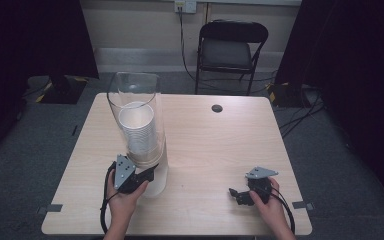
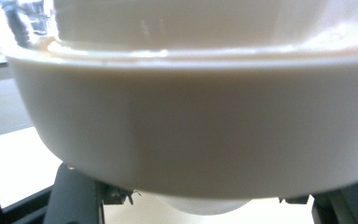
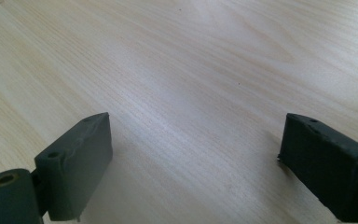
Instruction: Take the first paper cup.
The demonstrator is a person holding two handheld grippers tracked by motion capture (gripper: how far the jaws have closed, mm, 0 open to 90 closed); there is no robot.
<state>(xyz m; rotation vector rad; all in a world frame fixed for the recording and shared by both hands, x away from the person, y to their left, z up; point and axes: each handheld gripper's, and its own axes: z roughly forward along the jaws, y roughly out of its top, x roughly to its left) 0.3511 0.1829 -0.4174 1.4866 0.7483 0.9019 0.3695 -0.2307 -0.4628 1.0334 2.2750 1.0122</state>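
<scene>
High view, tube: a tall clear cylinder (image 1: 136,107) stands on a white base (image 1: 156,180) at the front left of the wooden table (image 1: 215,150).
Contents: a stack of white paper cups (image 1: 139,131), nested mouths up, fills the cylinder's lower part.
Left gripper (image 1: 147,175): jaws spread on either side of the white base; in the left gripper view the base (image 2: 191,135) bulges between them; whether they press it I cannot tell.
Right gripper (image 1: 236,192): jaws wide apart, nothing between them, low over bare table (image 3: 191,70) at front right.
Writing: none readable on cups or cylinder.
Background: a black folding chair (image 1: 231,47) stands beyond the table.
</scene>
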